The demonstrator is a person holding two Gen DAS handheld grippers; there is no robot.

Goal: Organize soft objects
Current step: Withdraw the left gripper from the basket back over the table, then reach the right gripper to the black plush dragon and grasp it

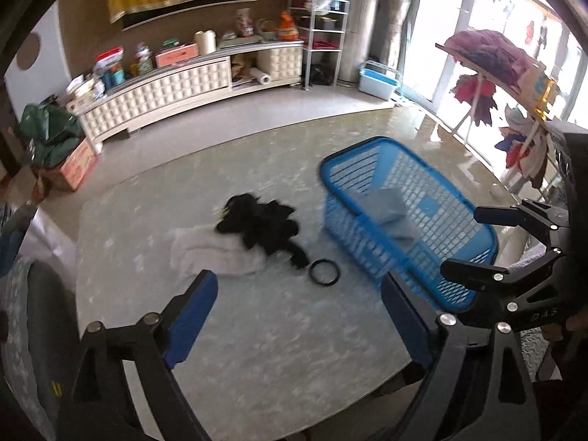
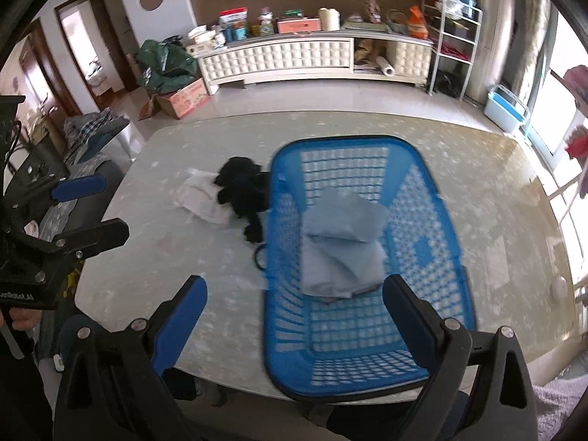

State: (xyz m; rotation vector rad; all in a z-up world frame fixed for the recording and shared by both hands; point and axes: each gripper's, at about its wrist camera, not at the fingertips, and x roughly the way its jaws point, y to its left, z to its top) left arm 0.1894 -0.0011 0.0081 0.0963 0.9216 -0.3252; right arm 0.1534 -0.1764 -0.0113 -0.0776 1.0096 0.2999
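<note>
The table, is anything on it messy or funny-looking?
Yes. The black cloth lies crumpled on top of the white cloth, outside the blue basket. Only the folded blue cloth is inside. A black ring lies loose beside the pile.

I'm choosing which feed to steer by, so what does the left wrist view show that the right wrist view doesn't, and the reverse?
Only the left wrist view shows the whole black ring on the table and the rack of hanging clothes by the window. Only the right wrist view shows the open doorways and the full folded blue cloth lying in the basket. Both show the blue basket, the black cloth on the white cloth, and both tongs, open and empty.
</note>
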